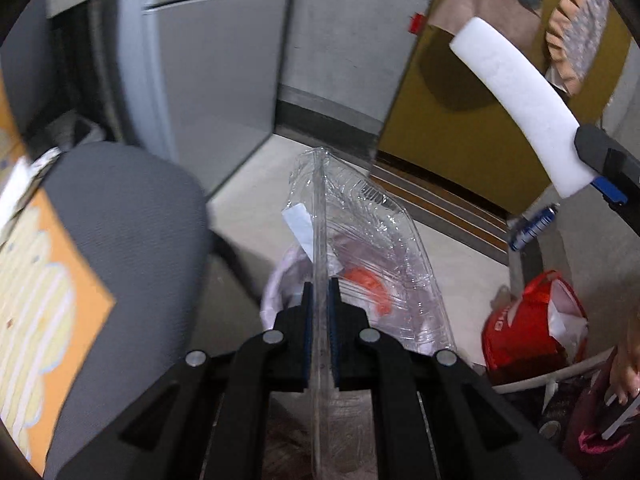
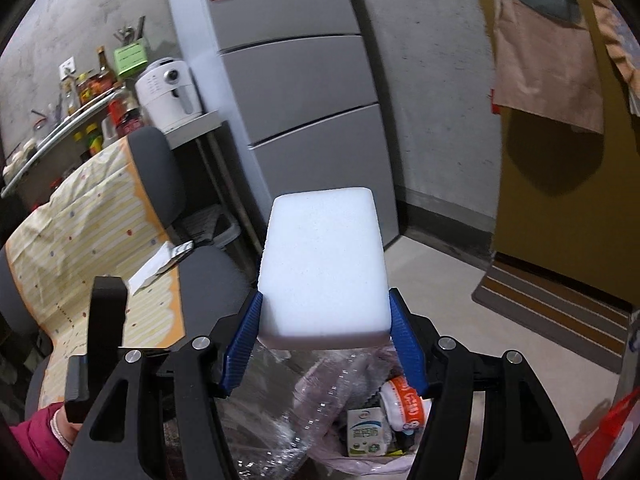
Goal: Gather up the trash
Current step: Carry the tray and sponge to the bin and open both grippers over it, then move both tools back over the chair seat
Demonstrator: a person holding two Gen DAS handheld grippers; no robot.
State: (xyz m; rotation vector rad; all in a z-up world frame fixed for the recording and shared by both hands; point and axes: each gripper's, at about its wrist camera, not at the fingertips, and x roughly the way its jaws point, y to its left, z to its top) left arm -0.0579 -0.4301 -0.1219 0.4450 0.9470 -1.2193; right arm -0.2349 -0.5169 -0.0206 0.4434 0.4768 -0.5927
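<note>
My left gripper [image 1: 321,292] is shut on the rim of a clear plastic food tray [image 1: 380,248], held on edge above a bin lined with a pale bag [image 1: 276,284]. My right gripper [image 2: 324,312] is shut on a white foam block [image 2: 324,264], gripped by its sides above the same trash bin [image 2: 360,460], which holds a milk carton [image 2: 368,436], an orange-and-white cup [image 2: 404,400] and crumpled clear plastic [image 2: 320,396]. The foam block [image 1: 516,100] and the right gripper also show at the upper right of the left wrist view.
A grey office chair [image 2: 216,280] with an orange striped cloth [image 2: 80,232] stands left of the bin. A grey fridge [image 2: 304,100] is behind. A red bag [image 1: 528,320] sits right of the bin. A mustard door [image 2: 560,200] and a striped mat [image 2: 560,320] are on the right.
</note>
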